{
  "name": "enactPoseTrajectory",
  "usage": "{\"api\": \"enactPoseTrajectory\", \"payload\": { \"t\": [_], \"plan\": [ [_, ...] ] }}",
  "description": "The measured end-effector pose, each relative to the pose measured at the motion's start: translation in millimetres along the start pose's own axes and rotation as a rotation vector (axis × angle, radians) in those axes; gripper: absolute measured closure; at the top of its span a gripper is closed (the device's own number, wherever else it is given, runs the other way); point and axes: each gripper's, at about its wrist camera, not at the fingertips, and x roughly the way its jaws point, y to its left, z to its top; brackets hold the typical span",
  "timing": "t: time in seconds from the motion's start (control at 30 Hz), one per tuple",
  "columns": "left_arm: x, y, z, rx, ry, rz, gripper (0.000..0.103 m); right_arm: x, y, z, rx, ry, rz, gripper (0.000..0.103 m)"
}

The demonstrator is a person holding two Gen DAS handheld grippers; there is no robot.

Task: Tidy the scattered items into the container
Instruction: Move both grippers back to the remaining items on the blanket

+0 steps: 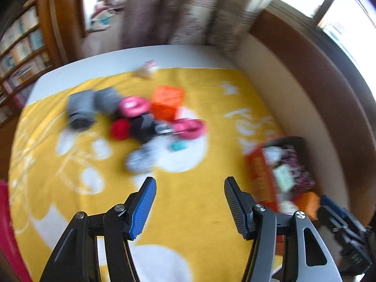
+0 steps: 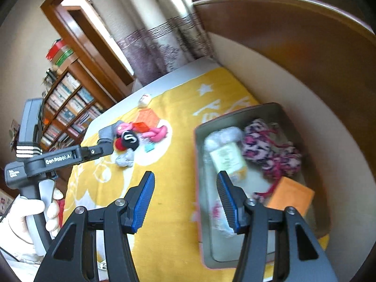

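Observation:
On a yellow blanket (image 1: 199, 211) lies a blurred pile: grey socks (image 1: 80, 108), two pink rings (image 1: 131, 105), an orange box (image 1: 168, 102), a red and black cap (image 2: 127, 139), a teal piece (image 1: 177, 146) and a grey cloth (image 1: 141, 158). My left gripper (image 1: 189, 184) hangs open and empty just short of the pile, and a gloved hand (image 2: 30, 211) holds it. The container (image 2: 198, 145) at the right holds a white packet (image 2: 225, 155), a pink patterned rope (image 2: 270, 145) and an orange block (image 2: 291, 195). My right gripper (image 2: 185, 177) stands open and empty over its near left wall.
A small pale toy (image 2: 143, 99) sits at the blanket's far edge. A cream wall with a wooden ledge (image 2: 293, 47) runs close behind the container. A bookshelf (image 2: 68, 108) and a curtain (image 2: 159, 47) stand beyond the bed. Something pink (image 1: 7, 223) shows at the left edge.

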Motion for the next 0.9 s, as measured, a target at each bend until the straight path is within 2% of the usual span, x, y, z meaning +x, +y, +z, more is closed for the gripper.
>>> {"api": "enactPoseTrajectory", "payload": {
  "t": [0.2,0.6,0.9],
  "plan": [
    [-2.0,62.6,-14.3,-0.106,0.022,0.04,0.041,25.9,30.3,0.3,-0.046,0.046,0.035,0.044],
    [-2.6,126.8,-25.2,-0.191,0.051,0.045,0.041,83.6,91.0,0.5,-0.123,0.161,0.075,0.044],
    [13.8,155.3,-22.6,-0.218,0.094,0.021,0.041,126.6,108.0,3.0,-0.102,0.241,0.056,0.044]
  ]
}}
